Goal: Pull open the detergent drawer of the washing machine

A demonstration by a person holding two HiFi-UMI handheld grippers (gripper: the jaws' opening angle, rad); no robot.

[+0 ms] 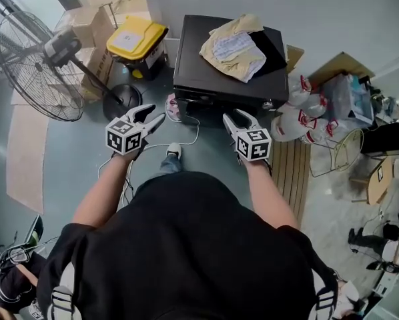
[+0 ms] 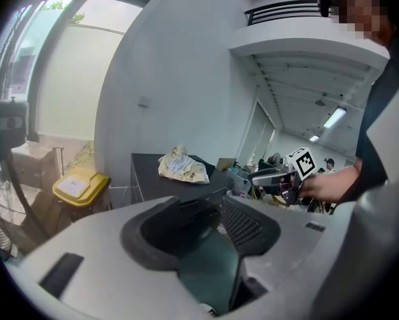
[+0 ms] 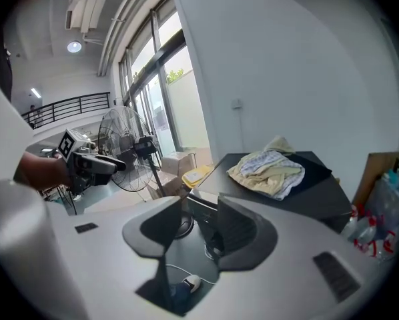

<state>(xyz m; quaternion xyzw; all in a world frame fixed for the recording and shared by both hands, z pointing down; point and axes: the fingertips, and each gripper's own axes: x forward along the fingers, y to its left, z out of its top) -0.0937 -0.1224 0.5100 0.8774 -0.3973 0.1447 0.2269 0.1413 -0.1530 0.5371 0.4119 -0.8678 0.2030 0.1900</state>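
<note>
The washing machine is a black box against the white wall, seen from above, with a crumpled yellow-white cloth on its lid. Its front face shows only edge-on, so I cannot make out the detergent drawer. My left gripper hangs open in the air just short of the machine's front left corner. My right gripper is open too, in front of the machine's right half. Neither touches anything. The left gripper view looks past its open jaws to the machine; the right gripper view shows it from the other side.
A standing fan and a yellow-lidded bin are at the left, among cardboard boxes. Plastic bags and a wire rack crowd the right. A white cable runs on the floor by the person's shoe.
</note>
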